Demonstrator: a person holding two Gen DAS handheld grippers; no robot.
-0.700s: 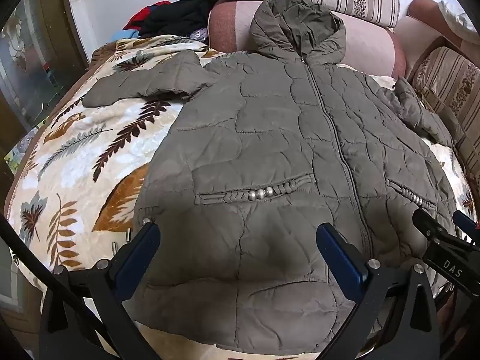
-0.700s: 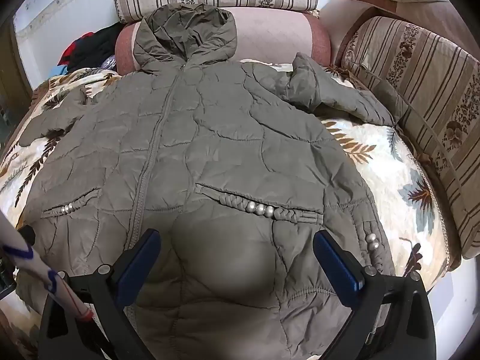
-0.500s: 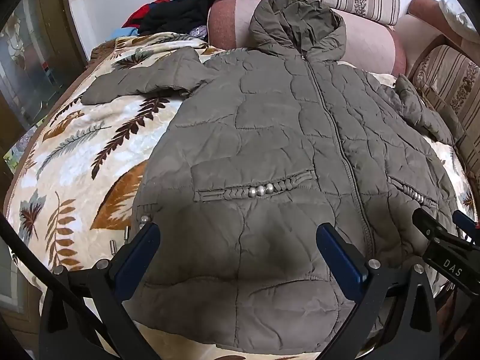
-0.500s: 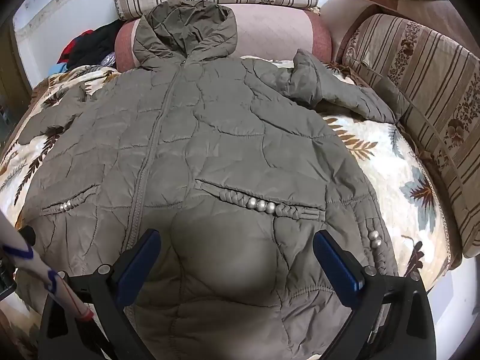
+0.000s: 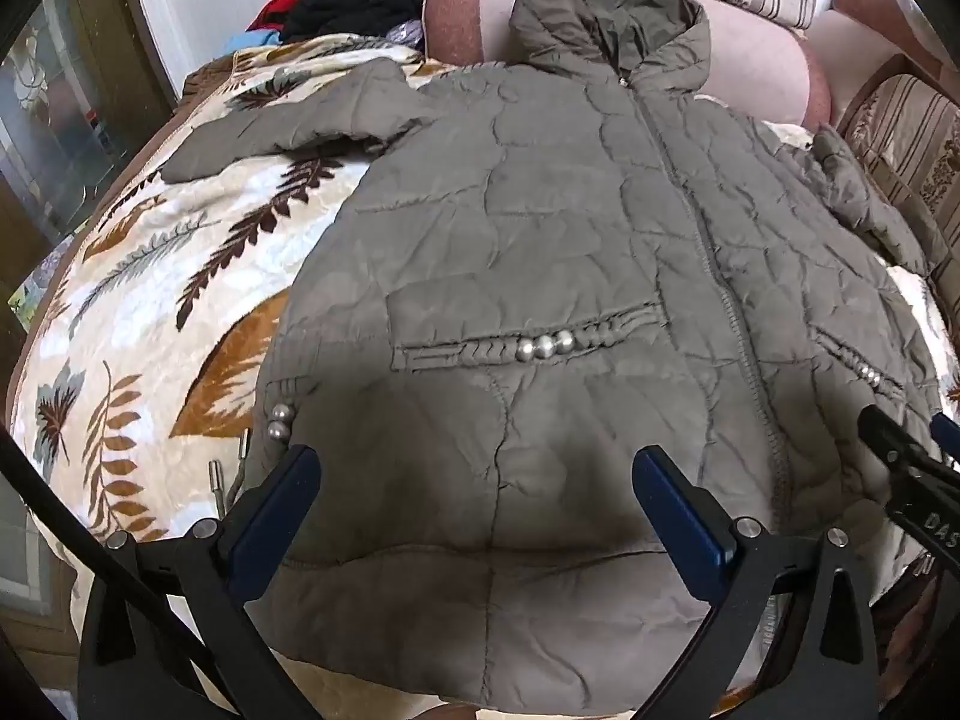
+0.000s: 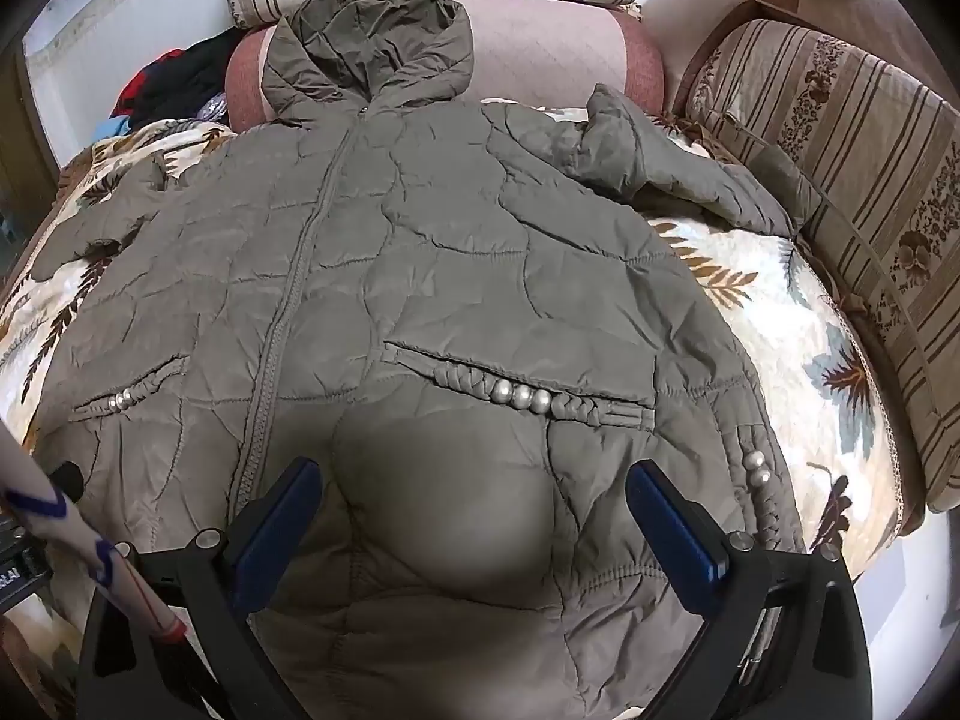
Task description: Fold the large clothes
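Note:
An olive quilted hooded jacket (image 5: 540, 252) (image 6: 456, 264) lies front up, zipped, on a leaf-patterned blanket (image 5: 150, 312) (image 6: 798, 324). Its hood (image 5: 606, 12) (image 6: 366, 42) rests against a pink bolster. One sleeve (image 5: 300, 114) stretches out to the left; the other sleeve (image 6: 678, 162) lies crumpled to the right. My left gripper (image 5: 474, 480) hovers open above the hem on the jacket's left half, nothing between its blue pads. My right gripper (image 6: 474, 492) hovers open above the right half, below the pearl-trimmed pocket (image 6: 522, 396). The right gripper's tip shows at the edge of the left wrist view (image 5: 918, 468).
Striped floral cushions (image 6: 840, 192) line the back and right side. A pile of dark and red clothes (image 5: 348, 0) sits at the back left corner. Two small metal pins (image 5: 228, 468) lie on the blanket by the jacket's left edge. A white striped rod (image 6: 78, 534) crosses the lower left.
Both grippers have drawn slightly back toward the hem and a little higher; the jacket appears marginally further in. The jacket itself has not moved.

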